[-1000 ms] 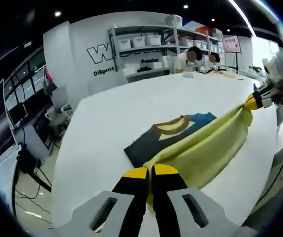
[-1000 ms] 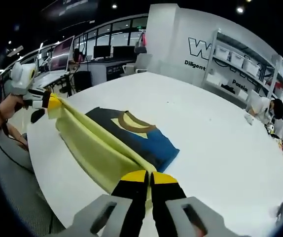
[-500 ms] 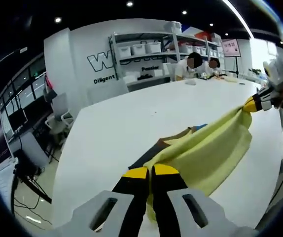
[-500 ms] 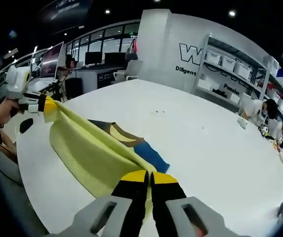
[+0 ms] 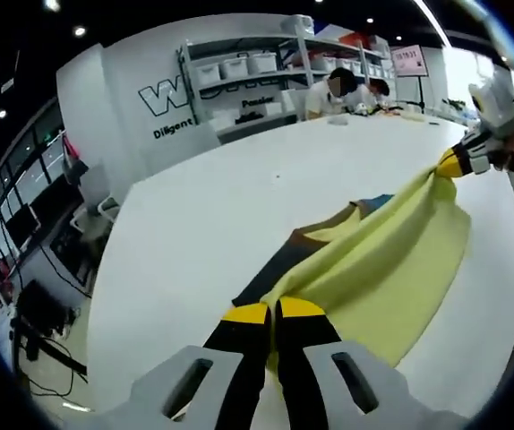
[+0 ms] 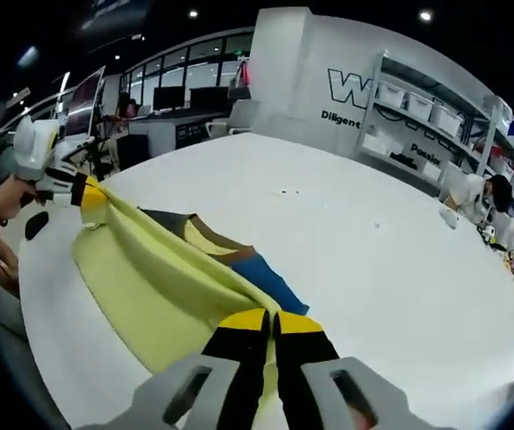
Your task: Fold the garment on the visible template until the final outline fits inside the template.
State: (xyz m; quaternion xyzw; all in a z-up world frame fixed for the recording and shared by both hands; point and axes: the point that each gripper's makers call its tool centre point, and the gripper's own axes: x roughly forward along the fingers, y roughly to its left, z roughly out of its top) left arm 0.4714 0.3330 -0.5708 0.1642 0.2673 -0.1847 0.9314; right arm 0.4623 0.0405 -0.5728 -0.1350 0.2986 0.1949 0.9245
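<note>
The yellow garment (image 5: 391,260) hangs stretched between the left gripper (image 5: 275,311) and right gripper (image 6: 273,322), fingers of both pinching its edge, above the dark template (image 6: 261,273) on the white surface (image 6: 373,269).

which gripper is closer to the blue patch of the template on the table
Right. In the right gripper view the blue patch lies just beyond the right gripper. In the left gripper view it peeks out far past the left gripper, up along the yellow garment both grippers pinch.
</note>
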